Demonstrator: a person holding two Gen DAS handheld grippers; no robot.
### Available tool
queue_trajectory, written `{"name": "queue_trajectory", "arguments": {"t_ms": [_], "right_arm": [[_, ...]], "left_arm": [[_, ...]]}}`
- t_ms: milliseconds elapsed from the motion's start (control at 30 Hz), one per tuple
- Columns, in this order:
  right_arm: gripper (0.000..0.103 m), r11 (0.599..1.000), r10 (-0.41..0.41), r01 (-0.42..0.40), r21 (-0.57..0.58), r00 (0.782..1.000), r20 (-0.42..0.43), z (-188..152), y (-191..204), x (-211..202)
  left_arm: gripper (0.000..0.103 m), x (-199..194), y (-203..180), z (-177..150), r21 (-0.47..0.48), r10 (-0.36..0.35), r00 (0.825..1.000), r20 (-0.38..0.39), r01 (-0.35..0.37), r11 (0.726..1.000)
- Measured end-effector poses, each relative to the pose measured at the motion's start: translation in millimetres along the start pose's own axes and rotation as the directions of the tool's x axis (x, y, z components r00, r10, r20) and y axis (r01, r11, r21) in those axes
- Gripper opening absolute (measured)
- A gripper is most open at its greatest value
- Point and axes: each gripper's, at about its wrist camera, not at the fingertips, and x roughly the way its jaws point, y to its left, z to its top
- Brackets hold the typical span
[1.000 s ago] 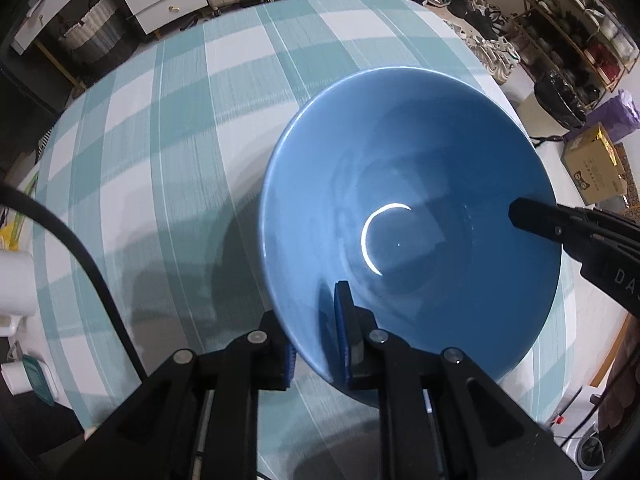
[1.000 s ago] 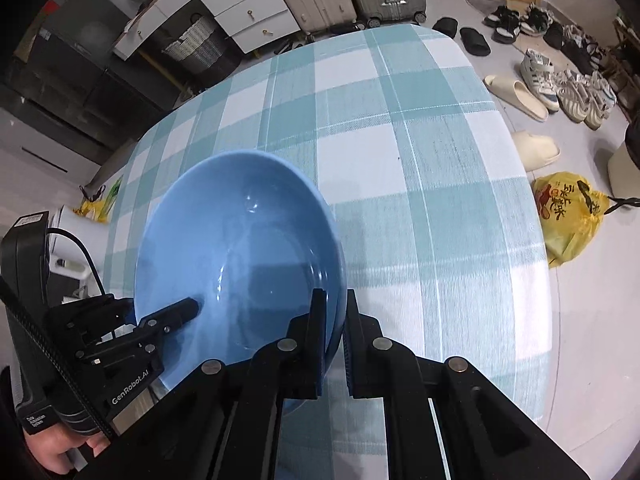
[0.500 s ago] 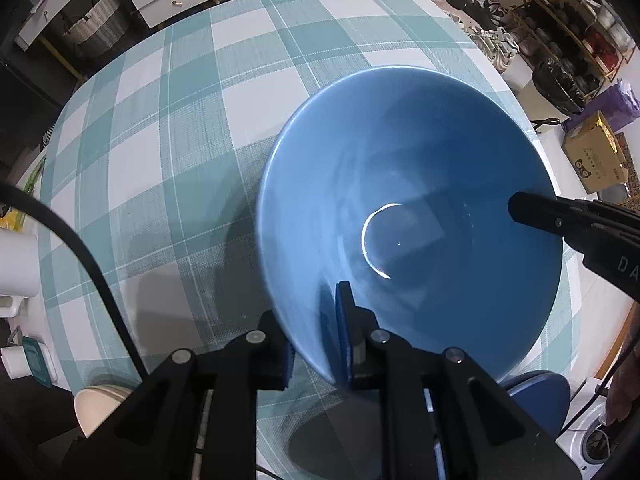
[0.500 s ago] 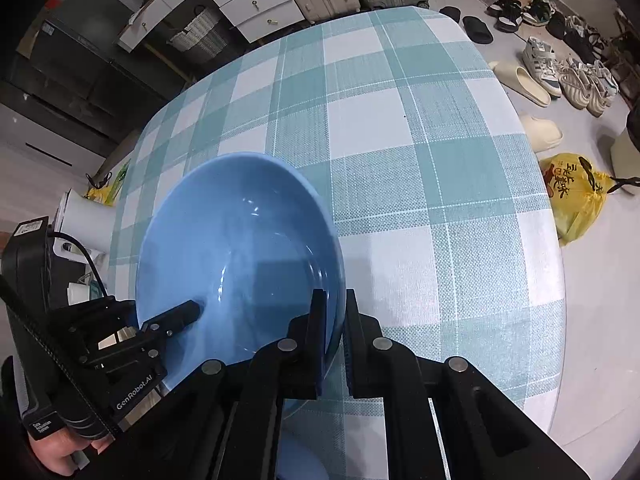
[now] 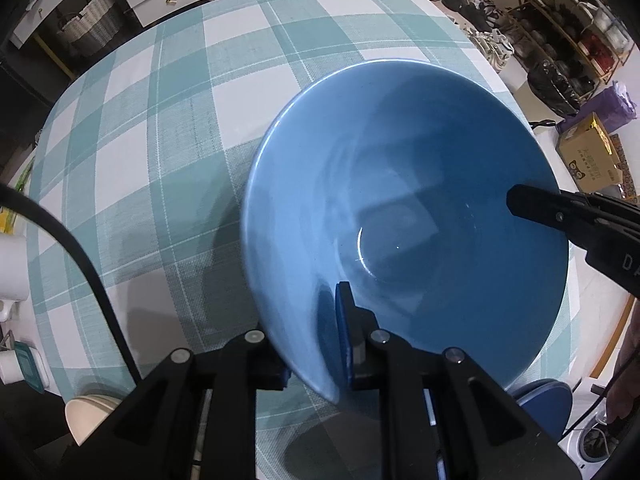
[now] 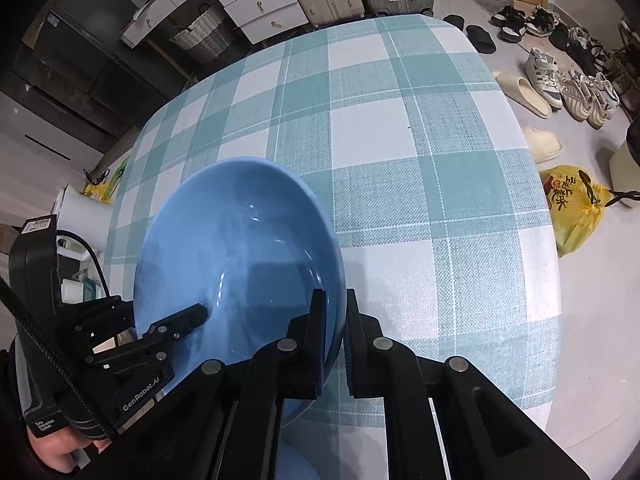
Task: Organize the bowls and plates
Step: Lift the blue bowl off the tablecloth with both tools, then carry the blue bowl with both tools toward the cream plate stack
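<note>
Shoes (image 6: 560, 80) lie in a row on the floor past the far side of the table, and a yellow bag (image 6: 572, 208) sits on the floor close to the table's edge. White drawers (image 6: 256, 4) and a woven basket (image 6: 204, 34) stand behind the table. On the other side there is a cardboard box (image 5: 590, 162) and a rack full of shoes (image 5: 576, 28).

A round table (image 6: 400, 140) with a cloth of teal and white squares fills the middle. A cream bowl (image 5: 90, 420) sits at its near edge, and another blue dish (image 5: 546, 400) peeks out low down, mostly hidden.

Two black grippers hold one big blue bowl (image 5: 400, 220) up above the cloth. It is smooth, shiny and deep, with nothing inside, and it tips a little. Its dark shadow falls on the cloth below.

The left gripper (image 5: 316, 356) pinches the near rim, one finger inside the bowl and one outside. The right gripper (image 6: 334, 336) pinches the rim on the other side the same way, squeezed very tight. A hand (image 6: 60, 450) holds the left gripper from below.
</note>
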Motion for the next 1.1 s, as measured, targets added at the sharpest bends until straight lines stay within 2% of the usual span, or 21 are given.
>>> {"name": "queue_trajectory", "arguments": {"t_ms": [200, 533, 1100], "right_arm": [[0.007, 1.000, 0.014, -0.014, -0.004, 1.000, 0.022, 4.5, 3.9, -12.5], [0.007, 0.999, 0.018, -0.015, -0.030, 0.995, 0.094, 5.7, 20.8, -61.4], [0.007, 0.998, 0.020, -0.011, -0.055, 0.986, 0.163, -30.0, 55.5, -137.1]], "left_arm": [[0.015, -13.4, -1.8, 5.0, 0.015, 0.014, 1.000, 0.006, -0.015, 1.000], [0.015, -56.8, -6.1, 6.2, 0.035, 0.032, 0.998, 0.052, -0.034, 0.999], [0.015, -128.1, -10.8, -24.0, 0.034, 0.041, 0.991, 0.127, -0.046, 0.998]]}}
